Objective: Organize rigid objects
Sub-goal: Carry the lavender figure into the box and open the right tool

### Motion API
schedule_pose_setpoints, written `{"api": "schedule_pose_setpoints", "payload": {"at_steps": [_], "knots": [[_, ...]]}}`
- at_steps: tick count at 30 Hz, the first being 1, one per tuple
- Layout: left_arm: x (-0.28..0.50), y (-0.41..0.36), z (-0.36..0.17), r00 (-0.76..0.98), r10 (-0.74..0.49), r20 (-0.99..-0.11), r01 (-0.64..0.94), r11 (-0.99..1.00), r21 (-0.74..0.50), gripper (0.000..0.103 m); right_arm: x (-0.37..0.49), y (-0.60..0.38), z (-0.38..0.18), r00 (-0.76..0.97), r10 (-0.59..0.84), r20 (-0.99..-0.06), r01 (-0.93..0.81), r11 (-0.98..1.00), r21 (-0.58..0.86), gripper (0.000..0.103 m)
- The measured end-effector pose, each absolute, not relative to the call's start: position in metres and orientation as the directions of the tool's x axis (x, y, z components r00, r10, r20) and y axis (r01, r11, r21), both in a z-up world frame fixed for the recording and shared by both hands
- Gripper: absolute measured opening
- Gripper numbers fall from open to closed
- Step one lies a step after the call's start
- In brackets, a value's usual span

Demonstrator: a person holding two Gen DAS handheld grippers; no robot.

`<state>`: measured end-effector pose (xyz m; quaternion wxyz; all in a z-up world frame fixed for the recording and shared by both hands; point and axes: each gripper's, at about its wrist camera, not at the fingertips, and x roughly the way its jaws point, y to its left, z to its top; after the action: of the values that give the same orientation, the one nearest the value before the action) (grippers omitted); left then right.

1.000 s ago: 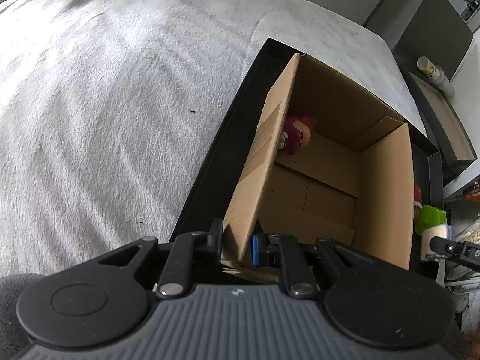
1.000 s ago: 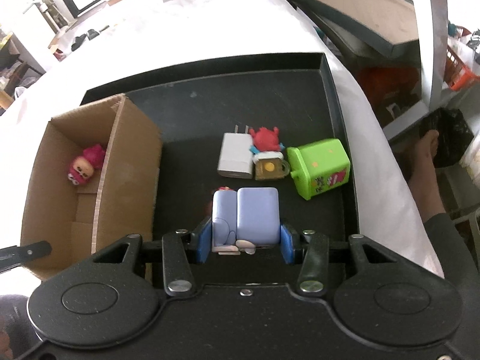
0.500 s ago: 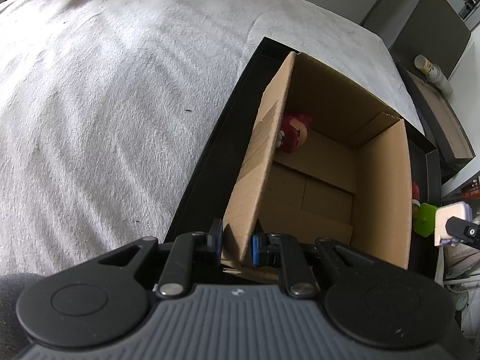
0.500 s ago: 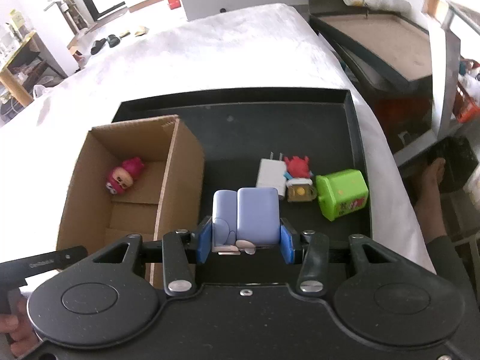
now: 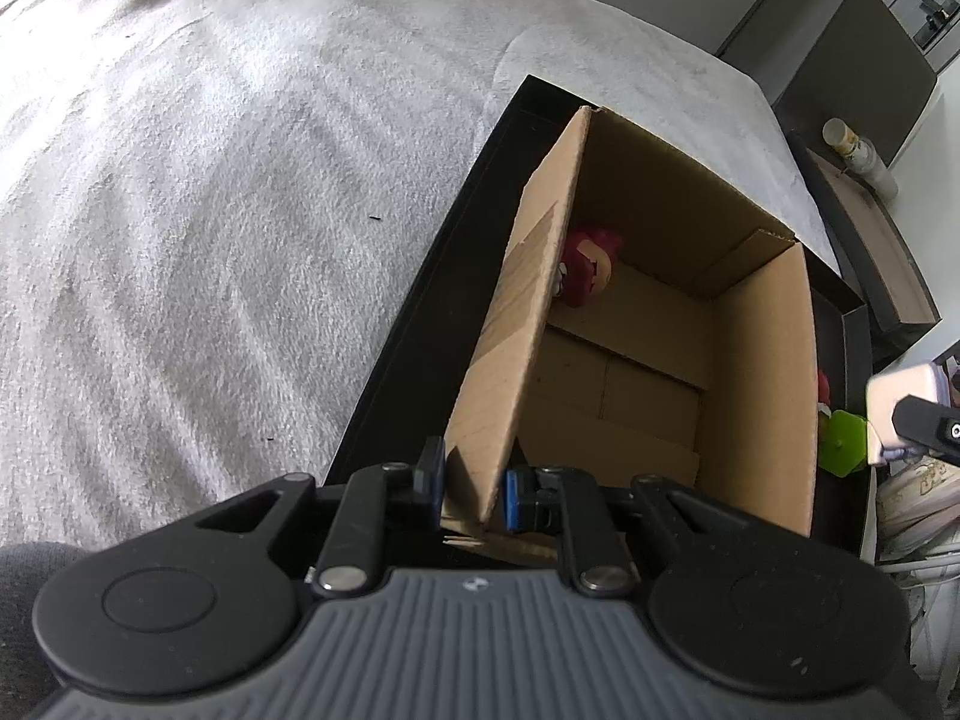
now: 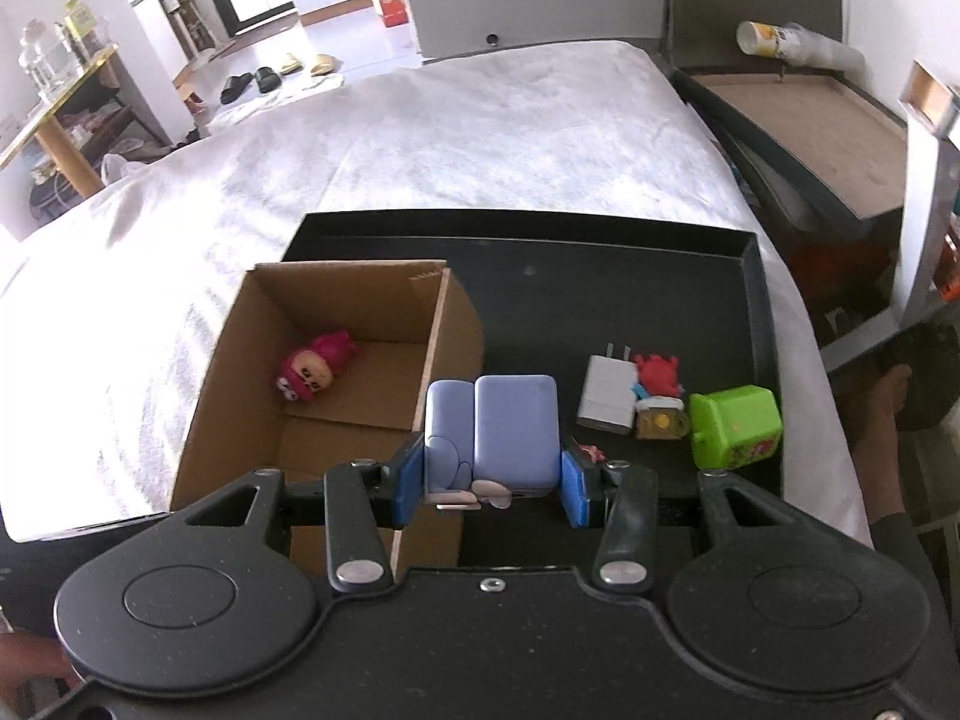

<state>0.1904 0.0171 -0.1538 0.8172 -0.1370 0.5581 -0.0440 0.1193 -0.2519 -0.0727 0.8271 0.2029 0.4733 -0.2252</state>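
While the left hand-held gripper (image 5: 471, 495) stays clenched on the cardboard box (image 6: 336, 372) wall, only a pink toy (image 6: 312, 365) lies inside; the right hand-held gripper (image 6: 489, 489) grasps a blue case (image 6: 492, 429), with charger (image 6: 606, 396), red figure (image 6: 657, 375) and green bin (image 6: 735, 426) beyond-right on the tray (image 6: 600, 252).

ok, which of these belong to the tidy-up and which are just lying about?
In play:
- cardboard box, clamped by left gripper
- blue charger in right gripper
- pink figure
- white plug adapter
- red figure
- green bin toy
- black tray

Lying about:
- slippers
- plastic cups
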Motion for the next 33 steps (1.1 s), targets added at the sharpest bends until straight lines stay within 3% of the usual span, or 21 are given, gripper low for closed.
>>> {"api": "schedule_pose_setpoints", "payload": {"at_steps": [33], "knots": [[0.187,0.032,-0.159,0.355,-0.297,-0.887,-0.083,0.935,-0.346,0.018,0.195,-0.212,-0.086,0.446,-0.153,-0.882,0.422,0.905,0.057,0.044]]}}
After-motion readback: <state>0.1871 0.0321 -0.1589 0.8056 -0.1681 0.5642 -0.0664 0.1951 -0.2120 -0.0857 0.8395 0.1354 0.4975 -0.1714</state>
